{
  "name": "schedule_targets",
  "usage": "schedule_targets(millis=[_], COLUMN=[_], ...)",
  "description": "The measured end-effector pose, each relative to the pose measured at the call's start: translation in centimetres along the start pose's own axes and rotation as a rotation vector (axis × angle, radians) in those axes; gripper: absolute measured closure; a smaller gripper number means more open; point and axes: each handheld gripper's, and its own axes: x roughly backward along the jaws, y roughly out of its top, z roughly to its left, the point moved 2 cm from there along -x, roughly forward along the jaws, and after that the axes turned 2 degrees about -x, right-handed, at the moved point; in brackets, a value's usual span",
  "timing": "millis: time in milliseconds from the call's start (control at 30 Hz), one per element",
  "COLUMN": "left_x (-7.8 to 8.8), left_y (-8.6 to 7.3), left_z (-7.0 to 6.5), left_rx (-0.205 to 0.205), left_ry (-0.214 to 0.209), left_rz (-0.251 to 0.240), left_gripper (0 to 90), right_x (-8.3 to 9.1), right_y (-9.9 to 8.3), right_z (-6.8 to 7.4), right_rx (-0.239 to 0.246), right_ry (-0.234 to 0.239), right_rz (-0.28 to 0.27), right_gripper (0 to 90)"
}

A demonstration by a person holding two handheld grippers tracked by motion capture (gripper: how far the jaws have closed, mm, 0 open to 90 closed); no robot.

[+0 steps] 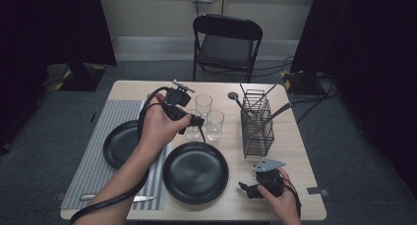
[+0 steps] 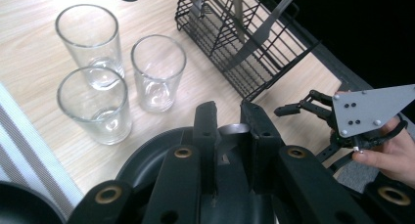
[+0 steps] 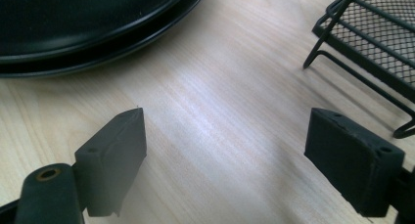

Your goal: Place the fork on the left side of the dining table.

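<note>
My left gripper hovers over the far edge of the near black plate, just in front of three empty glasses. Its jaws are shut on the end of a thin silver utensil; I cannot tell which kind. The rest of the utensil is hidden below the jaws. My right gripper is low over the table near the front right edge. Its jaws stand wide open with bare wood between them, the plate's rim on one side and the wire basket's foot on the other.
A black wire cutlery basket holding several utensils stands right of the glasses. A second black plate lies on a striped placemat at the left, with a knife near the front edge. A folding chair stands beyond the table.
</note>
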Motion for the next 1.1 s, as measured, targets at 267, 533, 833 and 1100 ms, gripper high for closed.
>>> schedule_targets(millis=[267, 533, 833, 1100], left_x=[0.6, 1.2, 1.9, 2.5], left_y=[-0.2, -0.5, -0.5, -0.7], left_z=[1.1, 2.0, 3.0, 4.0], left_rx=[0.011, 0.029, 0.043, 0.052], left_ry=[0.011, 0.021, 0.031, 0.042], left_rz=[-0.002, -0.004, -0.009, -0.009], left_gripper=[78.0, 78.0, 78.0, 78.0], right_x=[-0.4, -0.6, -0.7, -0.8], right_y=[-0.5, -0.8, -1.1, -1.4], right_z=[-0.1, -0.2, -0.3, -0.4], right_rx=[0.009, -0.024, -0.020, -0.021], right_ry=[0.005, 0.024, 0.028, 0.036], right_rz=[0.020, 0.017, -0.014, -0.054], right_gripper=[14.8, 14.0, 11.8, 11.5])
